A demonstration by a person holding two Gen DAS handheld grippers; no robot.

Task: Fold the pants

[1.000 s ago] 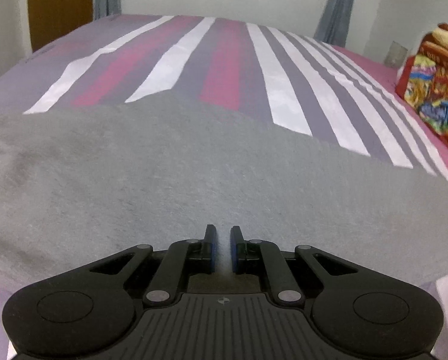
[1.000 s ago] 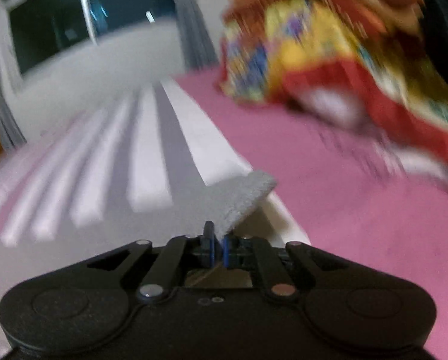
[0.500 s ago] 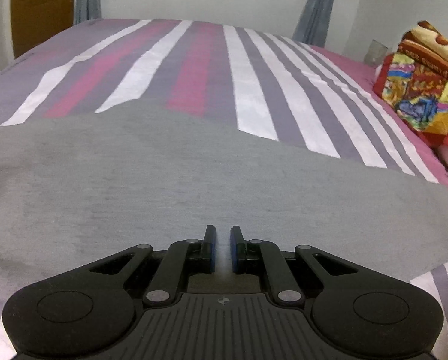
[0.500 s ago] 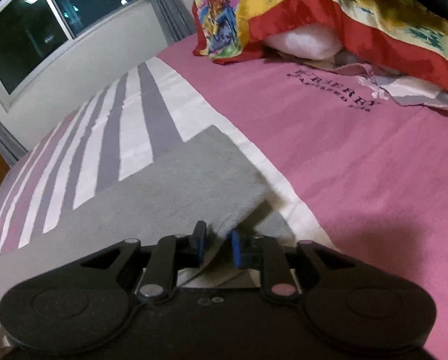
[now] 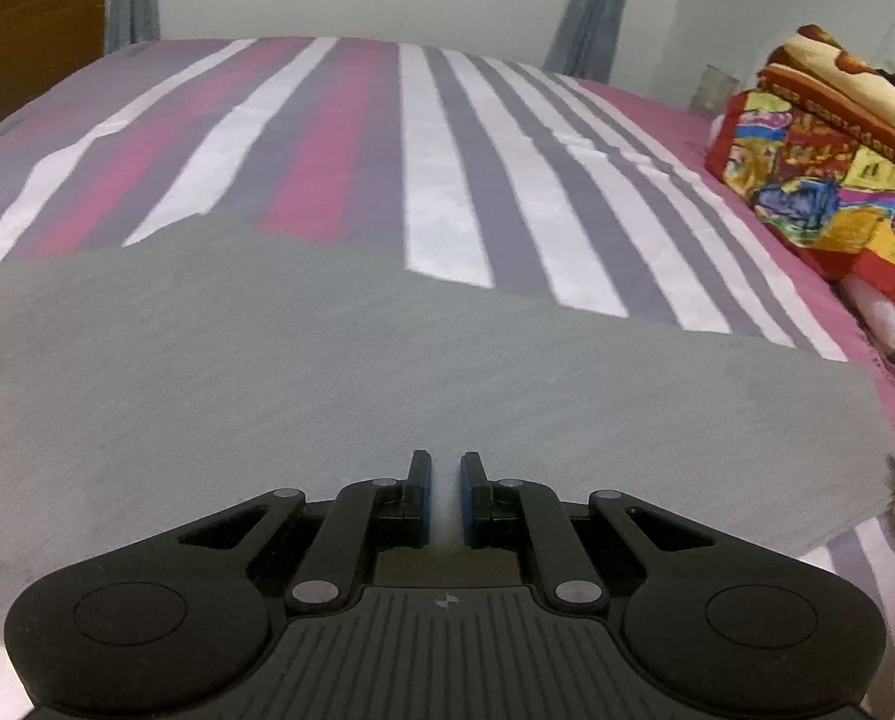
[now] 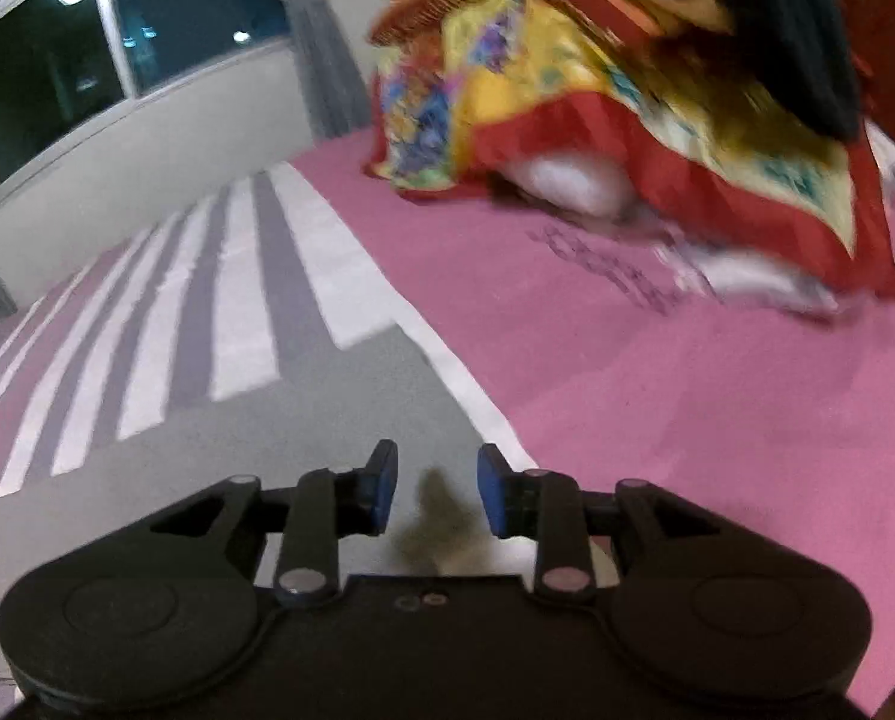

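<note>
Grey fleece pants (image 5: 387, 372) spread flat on the striped pink, grey and white bedsheet (image 5: 447, 150), long axis running left to right across the left wrist view, right end squared off near the pink margin. Left tool (image 5: 444, 495) hovering over the near edge about mid-length, jaws nearly together, no cloth visibly pinched. Right tool (image 6: 435, 489) above the right-hand end (image 6: 327, 420), nearer the corner, jaws parted and empty, just been opening. Against the earlier frames: corner once lifted between the right jaws, now dropped and lying flat; pants settled smoother in the left view. Next fold probably hinges on regrasping along that long near edge. Colourful patterned blanket (image 6: 567, 90) heaped well beyond.
</note>
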